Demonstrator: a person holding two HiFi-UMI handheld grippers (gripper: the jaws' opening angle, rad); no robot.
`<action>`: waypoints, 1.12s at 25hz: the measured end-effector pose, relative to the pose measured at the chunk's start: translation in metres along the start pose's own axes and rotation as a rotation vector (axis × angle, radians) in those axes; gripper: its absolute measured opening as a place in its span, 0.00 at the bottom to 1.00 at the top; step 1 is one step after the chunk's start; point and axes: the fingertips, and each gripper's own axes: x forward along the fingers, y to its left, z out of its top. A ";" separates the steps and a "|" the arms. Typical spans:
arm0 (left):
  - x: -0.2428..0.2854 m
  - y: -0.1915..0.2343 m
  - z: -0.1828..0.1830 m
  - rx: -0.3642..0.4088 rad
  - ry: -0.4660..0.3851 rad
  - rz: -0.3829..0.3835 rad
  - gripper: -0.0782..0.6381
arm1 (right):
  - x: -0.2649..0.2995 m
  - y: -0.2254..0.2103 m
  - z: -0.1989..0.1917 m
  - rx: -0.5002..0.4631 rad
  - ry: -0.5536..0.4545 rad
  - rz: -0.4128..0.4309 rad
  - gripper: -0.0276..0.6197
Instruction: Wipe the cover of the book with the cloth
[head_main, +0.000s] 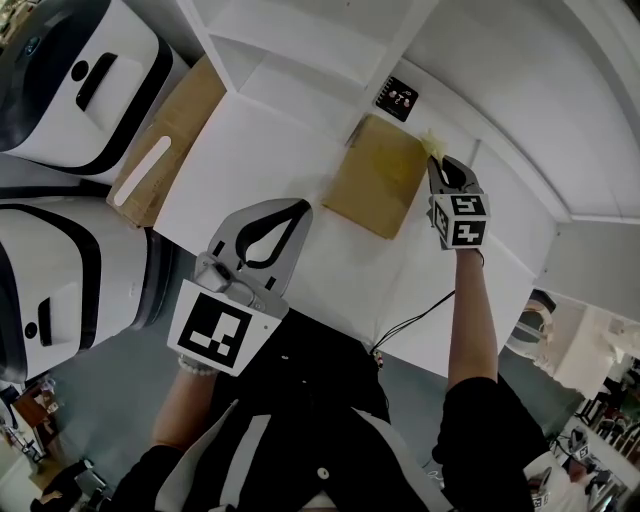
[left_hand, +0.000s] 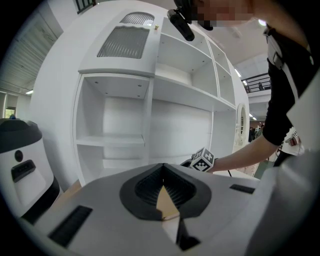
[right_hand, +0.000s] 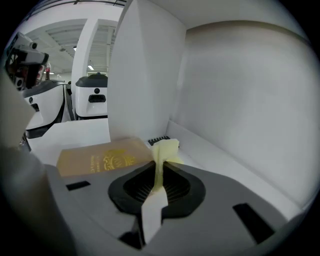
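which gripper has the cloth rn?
The right gripper: its jaws are shut on the yellow cloth beside the book. The left gripper is shut on nothing.

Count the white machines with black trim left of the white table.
2. One white machine stands at the head view's top left, beside the cardboard sheet; the other stands below it, at the left edge. Others may be out of frame.

Bright, even indoor light on white surfaces; both tongs views bulge fisheye-style, with dark vignetted corners.
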 end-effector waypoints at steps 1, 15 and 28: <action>-0.001 0.001 -0.001 0.000 0.002 0.002 0.11 | 0.003 0.001 -0.002 -0.008 0.011 0.002 0.10; -0.001 0.000 -0.003 0.008 0.004 -0.019 0.11 | -0.003 0.041 -0.023 -0.030 0.051 0.070 0.10; -0.003 -0.013 -0.001 0.012 0.009 -0.063 0.11 | -0.036 0.088 -0.037 -0.044 0.049 0.129 0.10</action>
